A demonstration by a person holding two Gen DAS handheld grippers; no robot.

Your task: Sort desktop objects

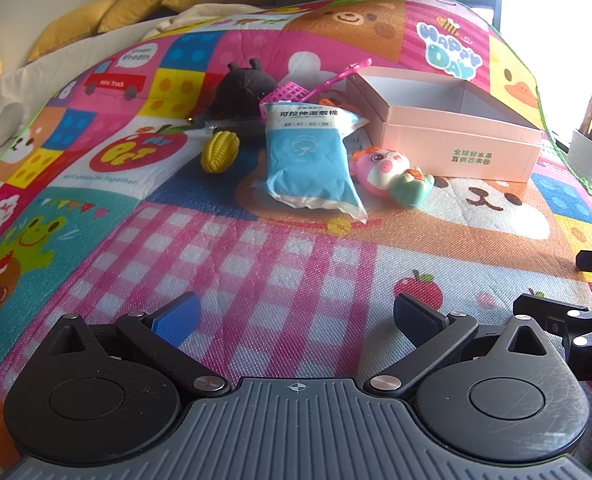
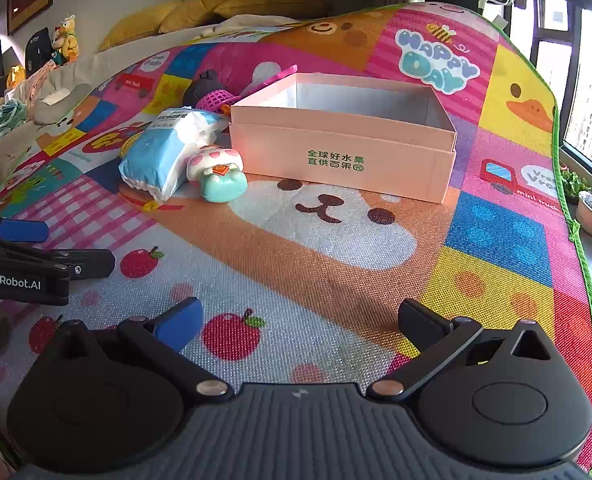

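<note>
The left claw point(image 1: 296, 316) is spread wide and holds nothing. The right claw point(image 2: 300, 320) is spread wide too, with nothing in it. Both hang over the bright play mat point(image 2: 336, 264), well short of the toys.

Ahead of the left claw lie the blue cotton pad pack point(image 1: 312, 160), the yellow corn toy point(image 1: 219, 151), the pink pig toy point(image 1: 392, 172), the black plush point(image 1: 243, 88) and the pink net scoop point(image 1: 296, 90). Straight ahead of the right claw sits the pink box point(image 2: 344, 156). Its inside looks empty, so I think sorting has not begun. All the toys are left to do.
</note>
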